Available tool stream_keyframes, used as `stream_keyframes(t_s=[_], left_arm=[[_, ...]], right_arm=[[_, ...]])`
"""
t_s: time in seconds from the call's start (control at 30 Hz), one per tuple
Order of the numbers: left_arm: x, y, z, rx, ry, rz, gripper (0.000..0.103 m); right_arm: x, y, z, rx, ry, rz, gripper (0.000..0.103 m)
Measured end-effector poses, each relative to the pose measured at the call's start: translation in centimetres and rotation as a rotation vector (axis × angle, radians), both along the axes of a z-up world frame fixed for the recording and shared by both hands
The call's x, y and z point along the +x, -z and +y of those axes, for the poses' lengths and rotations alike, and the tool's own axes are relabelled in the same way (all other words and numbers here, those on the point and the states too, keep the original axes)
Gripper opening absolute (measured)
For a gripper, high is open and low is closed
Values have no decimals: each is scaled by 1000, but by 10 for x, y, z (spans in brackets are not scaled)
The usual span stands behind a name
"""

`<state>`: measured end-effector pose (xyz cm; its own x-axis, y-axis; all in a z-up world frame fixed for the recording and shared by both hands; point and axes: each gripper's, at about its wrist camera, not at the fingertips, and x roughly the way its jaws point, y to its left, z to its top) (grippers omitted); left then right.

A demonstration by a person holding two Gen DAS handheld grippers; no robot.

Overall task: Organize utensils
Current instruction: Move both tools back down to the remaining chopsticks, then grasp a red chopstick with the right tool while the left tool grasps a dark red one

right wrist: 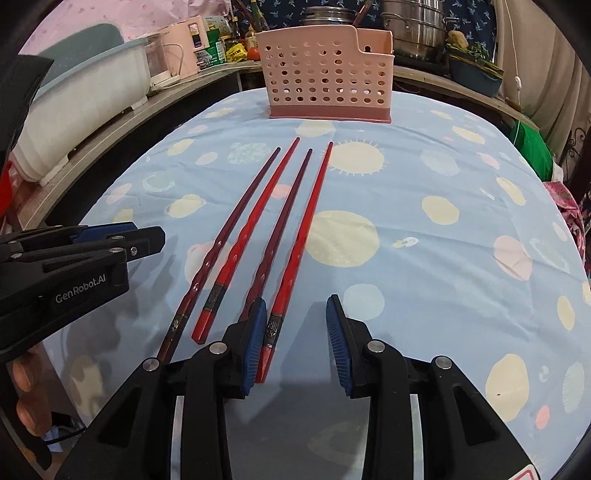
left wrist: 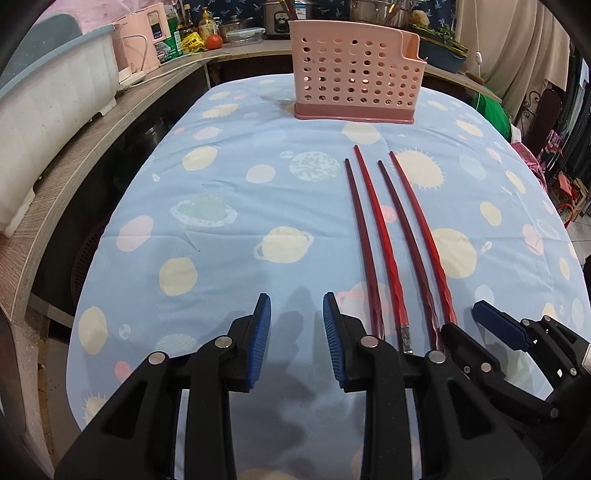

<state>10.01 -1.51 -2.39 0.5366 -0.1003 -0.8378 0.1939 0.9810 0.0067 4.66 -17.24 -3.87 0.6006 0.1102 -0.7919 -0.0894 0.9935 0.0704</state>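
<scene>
Several red and dark-red chopsticks [left wrist: 384, 236] [right wrist: 255, 229] lie side by side on the blue planet-print tablecloth [left wrist: 221, 192], thin tips pointing toward a pink perforated utensil holder [left wrist: 354, 70] [right wrist: 325, 70] standing at the table's far end. My left gripper [left wrist: 296, 321] hovers open just left of their thick ends, with only cloth between its blue pads. My right gripper [right wrist: 297, 325] is open; the rightmost chopstick's thick end [right wrist: 271, 332] lies inside its jaws beside the left pad, not pressed. Each gripper shows at the edge of the other's view [left wrist: 498, 325] [right wrist: 122, 236].
A wooden counter [left wrist: 88, 147] curves along the left and back, carrying a white tub with a blue rim [left wrist: 48, 103], a pink appliance [left wrist: 142, 44], bottles, a tomato and metal pots [right wrist: 413, 26]. A person's fingers [right wrist: 29, 402] hold the left gripper. Green fabric [right wrist: 532, 147] lies beyond the right edge.
</scene>
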Motion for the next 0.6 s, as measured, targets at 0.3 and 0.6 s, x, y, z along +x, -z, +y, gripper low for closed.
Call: stream_keyframes(t_s=[0.3, 0.6], left_arm=[[-10, 7, -12, -26, 46, 32, 34], [-12, 18, -20, -33, 67, 61, 33]], right_arm=[[-4, 1, -21, 50, 50, 8, 7], [-9, 1, -25, 67, 63, 15, 7]])
